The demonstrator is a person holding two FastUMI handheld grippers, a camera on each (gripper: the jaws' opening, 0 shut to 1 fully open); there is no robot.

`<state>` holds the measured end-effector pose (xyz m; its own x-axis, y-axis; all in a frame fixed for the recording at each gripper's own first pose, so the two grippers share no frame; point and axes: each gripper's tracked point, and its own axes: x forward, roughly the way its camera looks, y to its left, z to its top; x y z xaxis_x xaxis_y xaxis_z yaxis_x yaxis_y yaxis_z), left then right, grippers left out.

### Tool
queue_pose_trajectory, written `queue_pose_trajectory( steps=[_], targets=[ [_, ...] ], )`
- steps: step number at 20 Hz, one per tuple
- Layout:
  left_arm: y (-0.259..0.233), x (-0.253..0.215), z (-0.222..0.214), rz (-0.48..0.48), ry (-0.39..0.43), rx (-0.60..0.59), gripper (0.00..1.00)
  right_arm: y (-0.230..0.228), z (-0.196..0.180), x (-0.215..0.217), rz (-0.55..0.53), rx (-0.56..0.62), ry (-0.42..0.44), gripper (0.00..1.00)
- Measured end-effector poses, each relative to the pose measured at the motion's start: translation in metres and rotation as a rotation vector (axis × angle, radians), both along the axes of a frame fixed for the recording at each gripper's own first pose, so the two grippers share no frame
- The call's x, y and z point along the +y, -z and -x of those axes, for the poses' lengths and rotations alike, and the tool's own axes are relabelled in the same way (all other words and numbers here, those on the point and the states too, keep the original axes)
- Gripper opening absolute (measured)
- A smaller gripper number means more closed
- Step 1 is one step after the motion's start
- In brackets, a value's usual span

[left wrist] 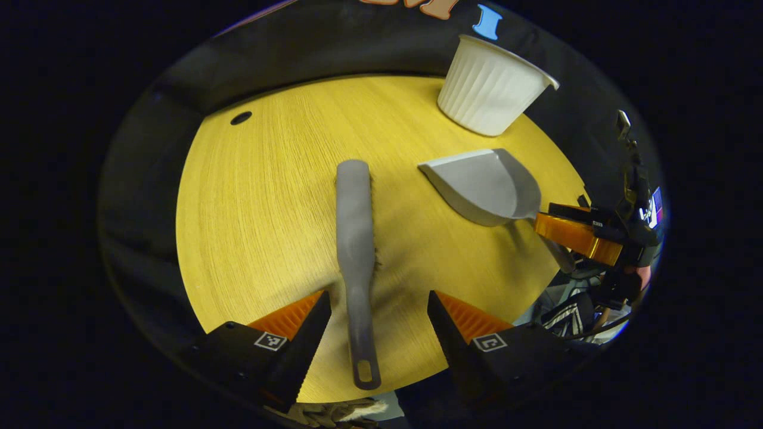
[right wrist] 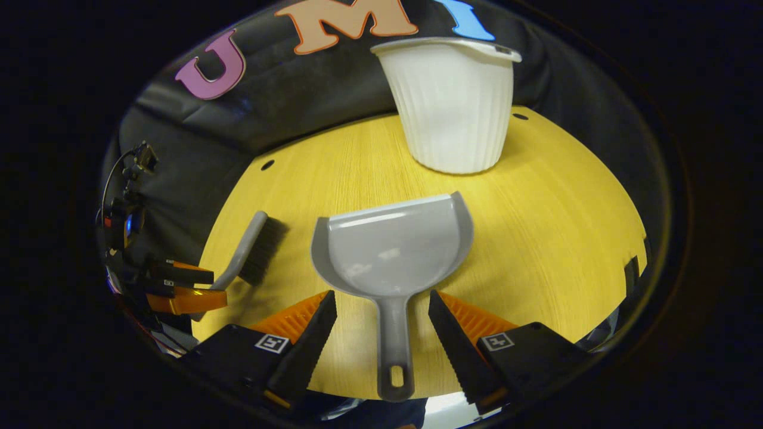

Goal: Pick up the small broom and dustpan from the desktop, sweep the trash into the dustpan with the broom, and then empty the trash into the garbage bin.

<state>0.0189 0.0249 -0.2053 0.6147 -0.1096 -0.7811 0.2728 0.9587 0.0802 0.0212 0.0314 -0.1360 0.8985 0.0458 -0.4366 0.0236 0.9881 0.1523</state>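
We see left gripper (left wrist: 379,310) spread wide, slim grey plastic broom (left wrist: 355,238) lying between fingers untouched, handle nearest, bristles farther. Right gripper (right wrist: 382,313) likewise apart, straddling handle of grey plastic dustpan (right wrist: 393,250), no contact. Both rest on yellow wooden desktop (right wrist: 554,238). Farthest beyond right gripper: white ribbed plastic garbage bin (right wrist: 454,107), upright.

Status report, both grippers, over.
Left gripper open, straddling broom handle. Right gripper open, straddling dustpan handle. Both flat on desktop. White bin upright behind; nothing blocking.
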Motion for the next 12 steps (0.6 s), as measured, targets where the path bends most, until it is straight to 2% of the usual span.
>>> queue_pose_trajectory(
  steps=[1,3,4,5,6,12],
  targets=[
    [-0.013,-0.004,-0.001,0.011,-0.004,-0.049,0.96,-0.016,0.006,-0.002,-0.012,-0.045,0.011,1.00],
    [-0.041,-0.015,-0.002,0.060,-0.016,-0.149,0.96,-0.053,0.021,-0.004,-0.029,-0.140,0.032,0.96],
    [-0.052,-0.021,-0.005,0.095,-0.027,-0.194,0.94,-0.072,0.029,-0.007,-0.037,-0.202,0.041,1.00],
    [-0.067,-0.024,-0.004,0.125,-0.038,-0.238,0.96,-0.092,0.035,-0.007,-0.041,-0.267,0.046,0.96],
    [-0.081,-0.026,-0.006,0.145,-0.044,-0.293,0.96,-0.111,0.041,-0.007,-0.044,-0.339,0.057,1.00],
    [-0.158,-0.013,-0.004,0.091,-0.094,-0.652,0.95,-0.193,0.077,0.006,-0.046,-0.686,0.049,0.99]
  ],
)
